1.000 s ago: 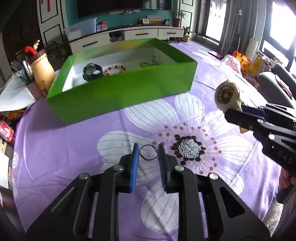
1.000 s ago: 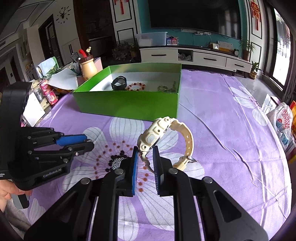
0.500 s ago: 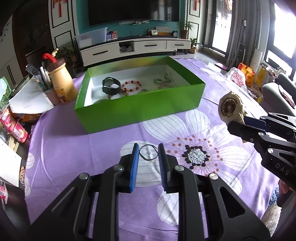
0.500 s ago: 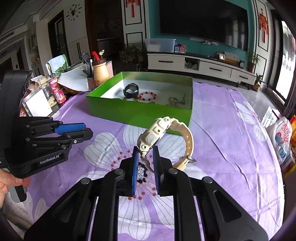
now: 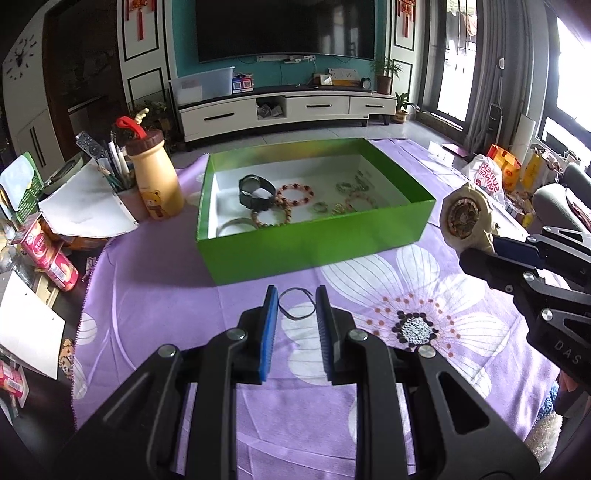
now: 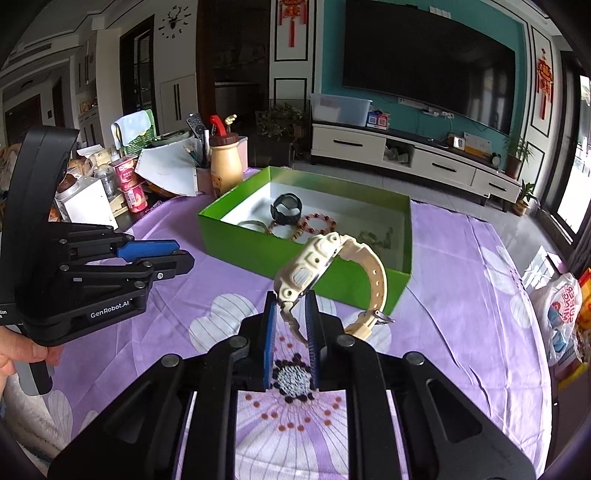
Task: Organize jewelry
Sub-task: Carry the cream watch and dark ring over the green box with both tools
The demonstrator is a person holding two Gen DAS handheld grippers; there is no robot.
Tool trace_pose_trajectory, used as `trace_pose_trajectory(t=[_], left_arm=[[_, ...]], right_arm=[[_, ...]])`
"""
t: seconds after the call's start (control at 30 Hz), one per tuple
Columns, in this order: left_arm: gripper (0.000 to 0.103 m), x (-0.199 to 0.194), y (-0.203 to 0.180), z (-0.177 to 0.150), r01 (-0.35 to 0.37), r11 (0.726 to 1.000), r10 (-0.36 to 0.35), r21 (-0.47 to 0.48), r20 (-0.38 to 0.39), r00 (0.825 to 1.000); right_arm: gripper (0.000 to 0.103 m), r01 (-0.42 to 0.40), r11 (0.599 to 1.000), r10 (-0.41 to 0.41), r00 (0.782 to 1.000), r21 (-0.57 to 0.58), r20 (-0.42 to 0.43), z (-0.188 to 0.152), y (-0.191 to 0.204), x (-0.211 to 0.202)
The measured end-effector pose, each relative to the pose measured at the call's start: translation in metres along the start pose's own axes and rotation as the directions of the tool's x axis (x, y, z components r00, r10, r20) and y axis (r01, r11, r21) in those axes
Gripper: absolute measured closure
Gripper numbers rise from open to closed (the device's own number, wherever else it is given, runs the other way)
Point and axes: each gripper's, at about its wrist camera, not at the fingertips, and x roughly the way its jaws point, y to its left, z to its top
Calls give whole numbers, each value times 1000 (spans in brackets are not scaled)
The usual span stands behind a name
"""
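The right hand-held gripper (image 6: 289,301) is clamped on the strap of a cream watch (image 6: 319,264), held above the purple-clothed surface (image 6: 461,295) at frame centre. The left hand-held gripper (image 5: 296,295) pinches a thin black ring (image 5: 295,304) — lower centre — before the green box (image 5: 314,247).

The left wrist view looks forward along its own fingers (image 5: 271,325) from above the purple flowered table (image 5: 155,306), facing the green box (image 5: 314,247) and the television (image 5: 288,29) wall square on. The right wrist view looks along its fingers (image 6: 269,339) from further right, meeting the same green box (image 6: 258,247) at a corner, with the television (image 6: 424,62) up and to the right. Both sit close over the table. They share the box, the table, the television wall, and each shows the other gripper at its edge.
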Motion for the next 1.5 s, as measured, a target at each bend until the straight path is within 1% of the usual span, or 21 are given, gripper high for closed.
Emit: trace_pose_trajectory(t=[0.47,0.6,0.97,1.13,1.5], left_arm=[[82,9,20,20,-15,1000,16,-23,23,1000],[82,14,23,29,-17,1000,18,-22,26,1000],[82,30,29,56,-12,1000,13,-23,43,999],[82,42,32,71,1,1000,0,-31,39,999],[82,66,33,96,-1,1000,2,-30,31,1000]], right_arm=[[88,-28,1000,28,999,4,26,26,3,22],[88,-27,1000,27,999,9,35,32,-1,26],[88,-3,1000,5,998,-23,65,55,-8,38],[88,-9,1000,11,998,-23,61,63,-11,49],[88,-11,1000,11,999,16,51,74,-30,69]])
